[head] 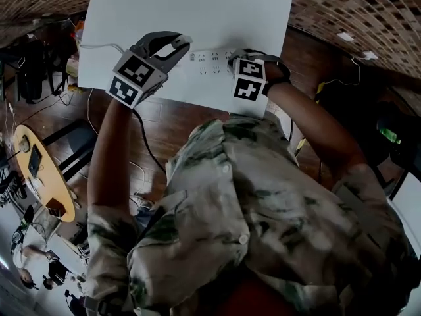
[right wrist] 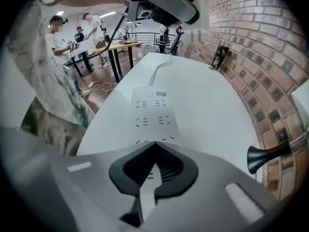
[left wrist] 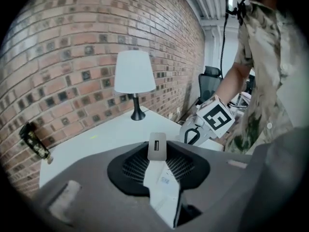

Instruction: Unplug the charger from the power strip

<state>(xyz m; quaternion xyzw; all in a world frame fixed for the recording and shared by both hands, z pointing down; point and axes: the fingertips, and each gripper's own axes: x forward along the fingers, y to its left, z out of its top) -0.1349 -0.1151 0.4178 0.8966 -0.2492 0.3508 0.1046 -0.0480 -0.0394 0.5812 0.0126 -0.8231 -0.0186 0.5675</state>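
My left gripper (left wrist: 158, 159) is shut on a white charger (left wrist: 157, 146) whose USB port faces up between the jaws. In the head view this gripper (head: 179, 43) holds the charger (head: 183, 41) by the left end of the white power strip (head: 209, 62), lifted off it. The right gripper (head: 231, 59) rests on the strip's right end. In the right gripper view the strip (right wrist: 152, 112) runs straight ahead with bare sockets. That gripper (right wrist: 154, 144) has its jaw tips together on the near end. The left gripper (right wrist: 159, 6) hangs high above the strip's far end.
The strip's white cable (right wrist: 159, 69) trails off the far end of the white table (head: 131, 18). A white-shaded lamp (left wrist: 135, 76) stands by the brick wall (left wrist: 63, 47). A small black object (right wrist: 219, 57) leans on the wall. People (right wrist: 58, 28) stand at distant desks.
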